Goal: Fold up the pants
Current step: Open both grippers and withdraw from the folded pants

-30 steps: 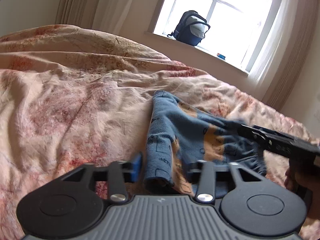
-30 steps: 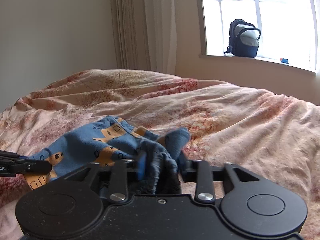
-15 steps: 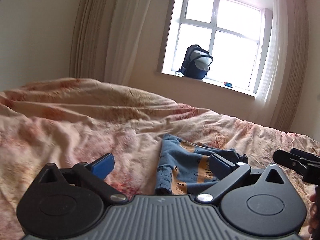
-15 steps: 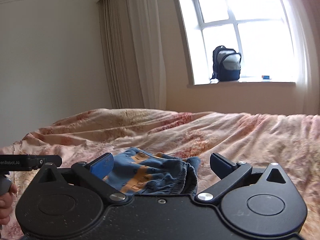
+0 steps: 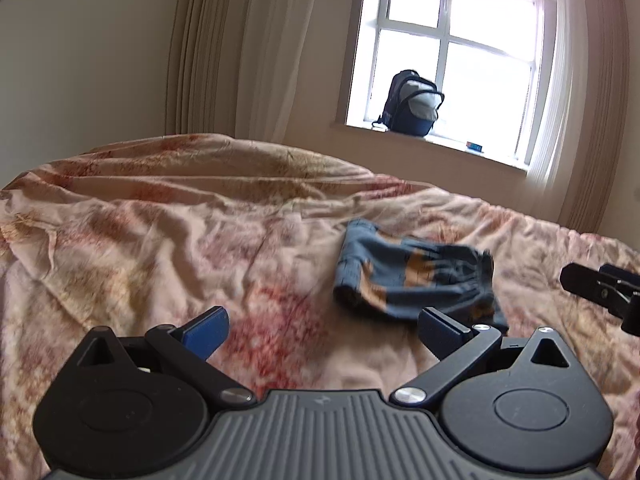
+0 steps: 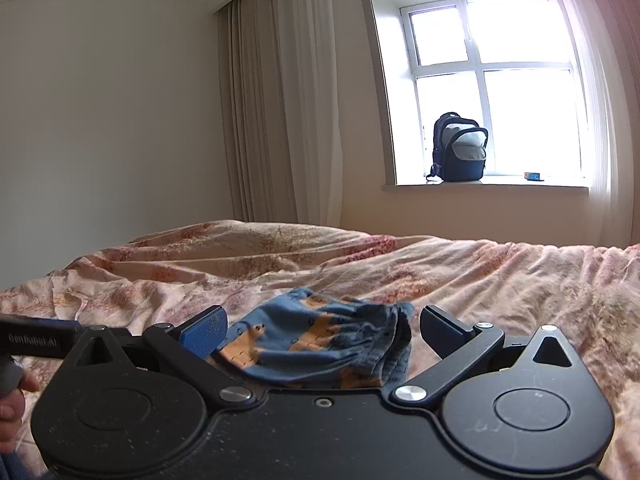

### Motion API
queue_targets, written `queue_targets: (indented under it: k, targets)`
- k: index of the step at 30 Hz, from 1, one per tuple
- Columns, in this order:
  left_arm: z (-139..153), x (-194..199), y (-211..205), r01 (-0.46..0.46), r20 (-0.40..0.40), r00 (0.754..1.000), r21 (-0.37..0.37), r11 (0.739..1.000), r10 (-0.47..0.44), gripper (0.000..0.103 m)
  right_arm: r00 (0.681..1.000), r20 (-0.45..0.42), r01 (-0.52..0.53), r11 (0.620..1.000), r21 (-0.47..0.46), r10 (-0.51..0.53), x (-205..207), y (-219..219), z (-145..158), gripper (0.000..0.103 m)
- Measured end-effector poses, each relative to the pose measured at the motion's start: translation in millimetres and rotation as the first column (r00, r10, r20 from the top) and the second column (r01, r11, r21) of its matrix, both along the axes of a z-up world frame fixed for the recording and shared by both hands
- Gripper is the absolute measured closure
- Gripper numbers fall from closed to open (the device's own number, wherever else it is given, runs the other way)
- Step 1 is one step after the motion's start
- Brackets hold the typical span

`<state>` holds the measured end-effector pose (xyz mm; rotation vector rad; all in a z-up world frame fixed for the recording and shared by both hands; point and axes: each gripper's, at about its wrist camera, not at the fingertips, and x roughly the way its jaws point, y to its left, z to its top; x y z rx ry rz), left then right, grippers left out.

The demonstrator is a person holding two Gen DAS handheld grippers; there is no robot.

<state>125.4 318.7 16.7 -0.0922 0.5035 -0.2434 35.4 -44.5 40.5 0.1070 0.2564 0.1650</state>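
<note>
- Plainly, in the left wrist view the left tongs [image 5: 322, 330] stand released with nothing between the blue pads; their jaws have just been opening. The small blue cotton pants with orange animal print [image 5: 412, 276] lie as a folded bundle on the pink floral bedspread [image 5: 160, 240], ahead and to the right, apart from the pads.
- The bundle looks loose and lumpy, so its top layer could slide or spring open on the soft, rumpled bedspread.
- At the right edge the right tongs [image 5: 600, 288] show only in part; a careless sweep past the cloth could drag it.
- In the right wrist view the right tongs [image 6: 324, 330] are also released, jaws just opened, with the pants [image 6: 320, 340] lying on the bedspread [image 6: 500, 280] between and just beyond the pads, untouched as far as I can tell.
- Here the gathered waistband sits nearest; a pad could snag it on the way out and undo the fold.
</note>
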Motion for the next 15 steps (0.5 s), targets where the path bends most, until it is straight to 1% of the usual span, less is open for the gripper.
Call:
queue_targets:
  k: [4, 9, 12, 15]
  targets:
    - [-3.7, -1.6, 0.5, -0.004, -0.011, 1.000, 0.012, 1.000, 0.004, 0.000, 1.000, -0.005, 0.000, 1.000, -0.027, 0.000, -3.7, 4.4, -4.1, 0.001]
    - [-5.5, -0.3, -0.6, 0.000, -0.010, 1.000, 0.015, 1.000, 0.000, 0.000, 1.000, -0.026, 0.006, 1.000, -0.024, -0.006, -0.4, 3.7, -6.9, 0.001]
    - [-7.4, 1.8, -1.3, -0.008, -0.022, 1.000, 0.021, 1.000, 0.008, 0.000, 0.999, -0.037, 0.006, 1.000, -0.019, -0.007, 0.9, 3.6, -9.5, 0.001]
    - [-9.5, 4.8, -3.1, -0.017, -0.050, 0.999, 0.033, 0.999, 0.019, 0.000, 0.999, -0.050, 0.004, 1.000, -0.017, -0.005, 2.6, 4.0, -11.9, 0.001]
